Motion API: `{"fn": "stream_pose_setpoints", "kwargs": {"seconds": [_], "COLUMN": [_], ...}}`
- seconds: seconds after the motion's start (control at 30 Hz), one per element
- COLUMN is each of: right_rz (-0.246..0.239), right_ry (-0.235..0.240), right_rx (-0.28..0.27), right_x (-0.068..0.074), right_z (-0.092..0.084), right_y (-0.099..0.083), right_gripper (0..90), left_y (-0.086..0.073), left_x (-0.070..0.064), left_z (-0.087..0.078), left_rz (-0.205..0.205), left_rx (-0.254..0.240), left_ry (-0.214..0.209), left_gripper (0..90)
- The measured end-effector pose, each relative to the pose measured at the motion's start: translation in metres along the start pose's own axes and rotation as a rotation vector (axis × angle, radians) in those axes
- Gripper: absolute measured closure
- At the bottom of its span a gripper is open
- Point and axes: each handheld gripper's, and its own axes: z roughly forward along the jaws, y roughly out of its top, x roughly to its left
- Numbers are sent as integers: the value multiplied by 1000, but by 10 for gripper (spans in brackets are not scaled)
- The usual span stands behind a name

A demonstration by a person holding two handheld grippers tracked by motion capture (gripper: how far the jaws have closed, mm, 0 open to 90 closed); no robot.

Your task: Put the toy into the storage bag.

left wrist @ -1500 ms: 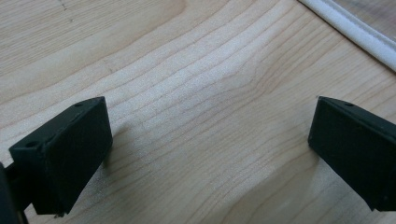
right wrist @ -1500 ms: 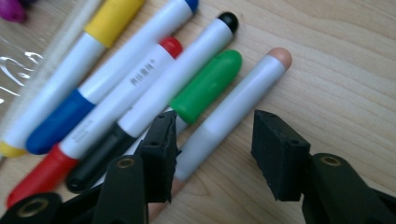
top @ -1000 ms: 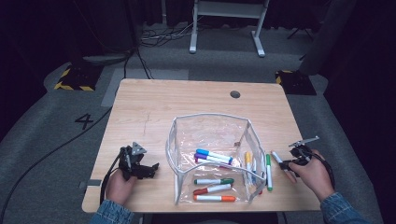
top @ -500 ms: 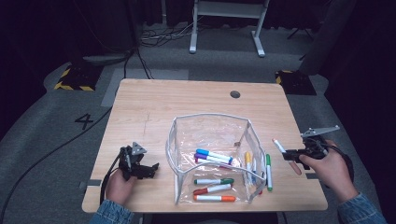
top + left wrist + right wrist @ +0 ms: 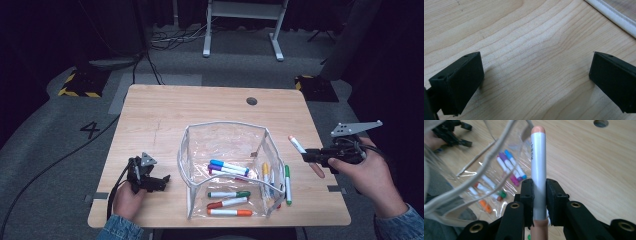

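While the left gripper [image 5: 159,181] rests at the lower left of the high view with its jaws spread wide over bare table [image 5: 165,120], the right gripper [image 5: 306,154] at the right edge is clamped on a peach-capped marker [image 5: 298,145], held clear of the wood. Between them, low in the frame, stands the clear pouch [image 5: 227,134] with several markers [image 5: 228,168] inside.

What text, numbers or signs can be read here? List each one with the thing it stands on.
"4": painted in black on the grey floor, left of the table.
Small dark lettering on the marker clamped in the right gripper: too blurred to read.
Yellow-and-black hazard stripes on the floor plates: a marking, no words.
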Motion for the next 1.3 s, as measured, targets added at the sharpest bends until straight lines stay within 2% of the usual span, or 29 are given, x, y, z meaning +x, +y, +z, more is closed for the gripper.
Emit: {"fn": "stream_pose_setpoints", "kwargs": {"seconds": [0.27,0.67,0.77,0.97,1.3], "right_rz": [-111,-231,-256,-309,-325], "right_ry": [47,102,136,167,235], "right_rx": [-8,24,41,101,197], "right_x": [26,58,67,81,93], "right_z": [-8,8,16,39,79], "right_y": [32,72,83,99,113], "right_gripper": [768,768,768,768,768], "left_y": [0,1,1,1,1], "left_x": [0,1,1,0,0], "left_z": [0,1,1,1,1], "left_rz": [2,4,4,0,1], "left_rx": [-1,0,0,-4,-3], "left_ry": [-1,0,0,2,2], "left_gripper": [0,0,0,0,0]}}
